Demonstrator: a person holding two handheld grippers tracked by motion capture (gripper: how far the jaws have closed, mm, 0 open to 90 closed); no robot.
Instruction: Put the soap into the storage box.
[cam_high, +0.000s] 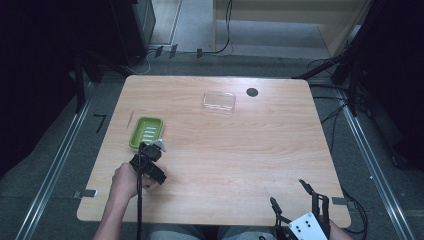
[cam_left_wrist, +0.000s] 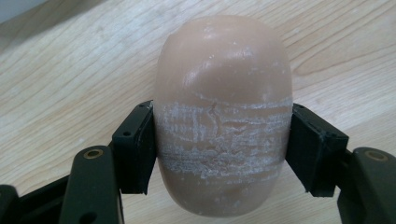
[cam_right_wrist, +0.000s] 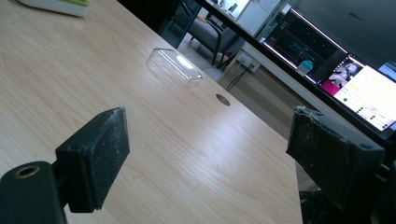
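On the wooden worktop (cam_high: 225, 150) we see the left gripper (cam_left_wrist: 219, 140) pinching a beige bar of soap (cam_left_wrist: 223, 116) between its fingers (cam_left_wrist: 135, 144), one pad pressed against each long side; the soap's surface is scuffed white where the pads meet it. In the high view this gripper (cam_high: 150, 159) sits just beside the near end of a green soap dish (cam_high: 146, 132). Well apart, near the far edge, lies a clear plastic lid (cam_high: 219, 101) with a dark round hole (cam_high: 252, 92) beside it. The right gripper (cam_high: 300, 200) hovers at the near right corner, its fingers (cam_right_wrist: 100, 149) spread wide on nothing.
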